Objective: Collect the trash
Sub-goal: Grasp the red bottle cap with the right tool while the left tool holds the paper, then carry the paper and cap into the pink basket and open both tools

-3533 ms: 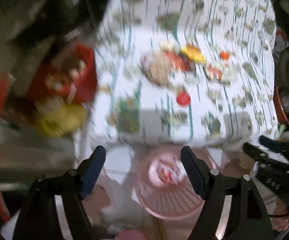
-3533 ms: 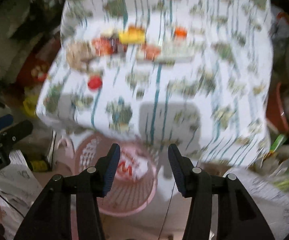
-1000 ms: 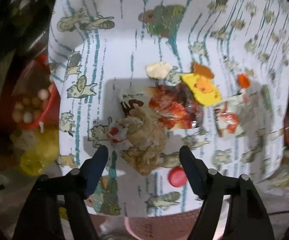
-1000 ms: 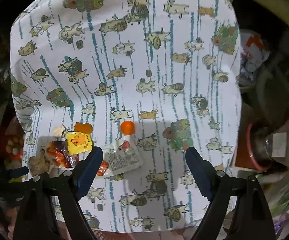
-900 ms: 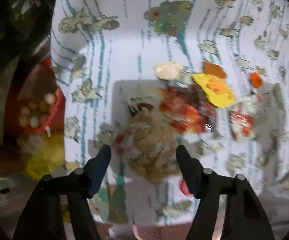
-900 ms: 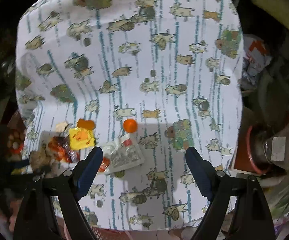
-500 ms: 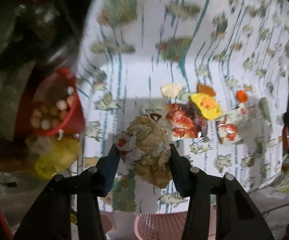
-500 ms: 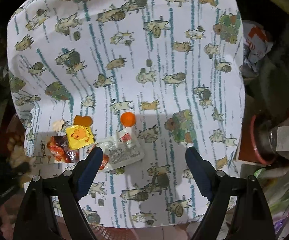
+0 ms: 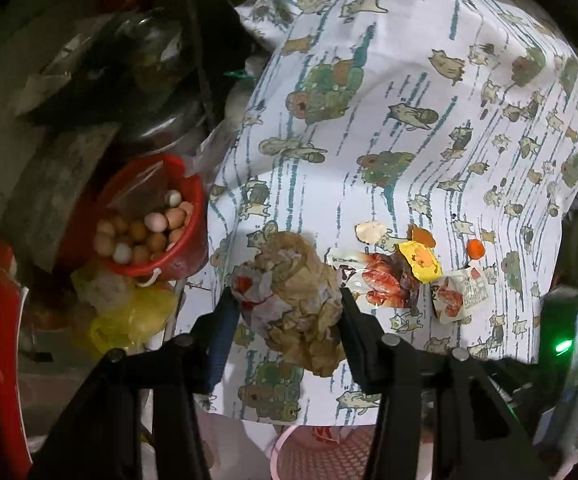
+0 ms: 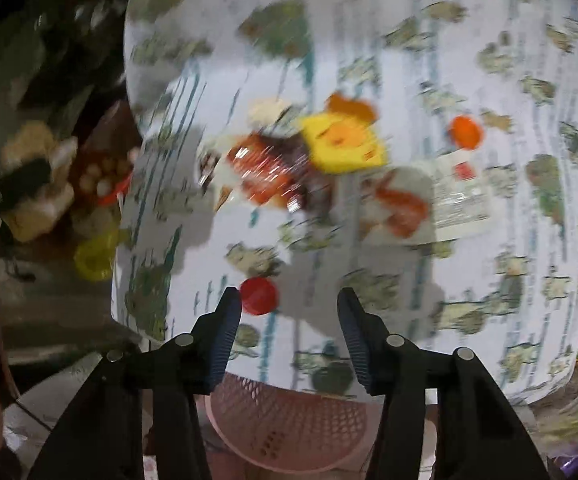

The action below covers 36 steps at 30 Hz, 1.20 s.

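Observation:
My left gripper (image 9: 287,306) is shut on a crumpled brown paper wad (image 9: 295,300) and holds it above the table's front left part. On the patterned cloth lie a red snack wrapper (image 9: 385,280), a yellow wrapper (image 9: 421,260), a clear sachet (image 9: 459,292) and an orange cap (image 9: 475,249). My right gripper (image 10: 289,312) is open and empty over the table's front edge, next to a red cap (image 10: 259,296). The right wrist view, which is blurred, also shows the red wrapper (image 10: 273,176), yellow wrapper (image 10: 341,144), sachet (image 10: 421,200) and orange cap (image 10: 466,132).
A pink mesh basket (image 10: 289,420) stands on the floor below the table's front edge; it also shows in the left wrist view (image 9: 321,456). A red bucket of eggs (image 9: 149,232) and a yellow bag (image 9: 133,312) sit left of the table. Clutter surrounds the table.
My left gripper closed on the brown paper wad and lifted it off the cloth. My right gripper swung down and left toward the trash near the front edge.

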Each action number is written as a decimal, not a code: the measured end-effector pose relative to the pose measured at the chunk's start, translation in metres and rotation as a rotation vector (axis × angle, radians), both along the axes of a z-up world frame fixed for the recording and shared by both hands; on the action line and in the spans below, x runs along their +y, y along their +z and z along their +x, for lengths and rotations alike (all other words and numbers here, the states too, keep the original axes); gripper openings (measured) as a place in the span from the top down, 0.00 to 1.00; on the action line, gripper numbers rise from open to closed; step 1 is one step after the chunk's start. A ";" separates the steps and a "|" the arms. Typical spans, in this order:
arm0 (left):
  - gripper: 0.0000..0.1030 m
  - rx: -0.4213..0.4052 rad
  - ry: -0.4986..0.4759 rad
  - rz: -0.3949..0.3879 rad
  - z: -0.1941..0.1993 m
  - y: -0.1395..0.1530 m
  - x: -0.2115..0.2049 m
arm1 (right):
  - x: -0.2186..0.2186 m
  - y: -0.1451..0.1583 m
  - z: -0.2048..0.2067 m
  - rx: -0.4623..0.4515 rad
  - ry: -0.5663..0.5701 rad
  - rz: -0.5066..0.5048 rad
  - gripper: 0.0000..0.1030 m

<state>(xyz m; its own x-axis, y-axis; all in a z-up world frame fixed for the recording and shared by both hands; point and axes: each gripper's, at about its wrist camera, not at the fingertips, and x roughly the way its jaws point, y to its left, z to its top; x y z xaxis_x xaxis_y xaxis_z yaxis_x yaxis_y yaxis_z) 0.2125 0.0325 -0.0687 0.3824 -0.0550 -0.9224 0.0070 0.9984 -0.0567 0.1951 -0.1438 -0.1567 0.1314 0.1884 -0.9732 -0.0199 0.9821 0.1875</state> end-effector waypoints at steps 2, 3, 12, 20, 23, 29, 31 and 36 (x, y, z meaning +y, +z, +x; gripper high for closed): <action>0.55 0.006 0.008 -0.003 -0.001 -0.001 0.001 | 0.013 -0.010 0.000 0.031 -0.002 0.011 0.56; 0.54 0.012 0.012 0.000 -0.001 -0.002 0.002 | 0.018 -0.016 0.001 0.045 -0.008 0.014 0.58; 0.54 0.002 0.044 -0.004 0.001 0.000 0.018 | 0.041 -0.031 0.003 0.035 0.037 -0.070 0.64; 0.55 -0.008 0.047 -0.028 -0.001 0.003 0.021 | 0.046 -0.036 0.000 0.003 0.052 -0.124 0.71; 0.55 -0.018 0.040 -0.033 -0.003 0.005 0.020 | 0.043 -0.023 -0.004 -0.061 0.062 -0.155 0.71; 0.55 -0.035 0.013 -0.024 -0.007 0.008 0.012 | 0.021 0.004 -0.007 -0.134 0.032 -0.156 0.71; 0.55 -0.038 0.004 -0.020 -0.008 0.009 0.009 | 0.009 0.012 -0.009 -0.157 0.013 -0.150 0.71; 0.55 -0.072 -0.026 -0.003 -0.016 0.021 0.005 | -0.021 0.031 -0.015 -0.186 -0.037 -0.151 0.71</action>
<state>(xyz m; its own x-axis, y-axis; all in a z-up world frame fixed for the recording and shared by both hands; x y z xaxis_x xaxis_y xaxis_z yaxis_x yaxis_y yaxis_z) 0.1968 0.0374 -0.0478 0.4459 -0.0684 -0.8925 0.0374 0.9976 -0.0577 0.1800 -0.1644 -0.1260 0.3149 0.0348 -0.9485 -0.0041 0.9994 0.0353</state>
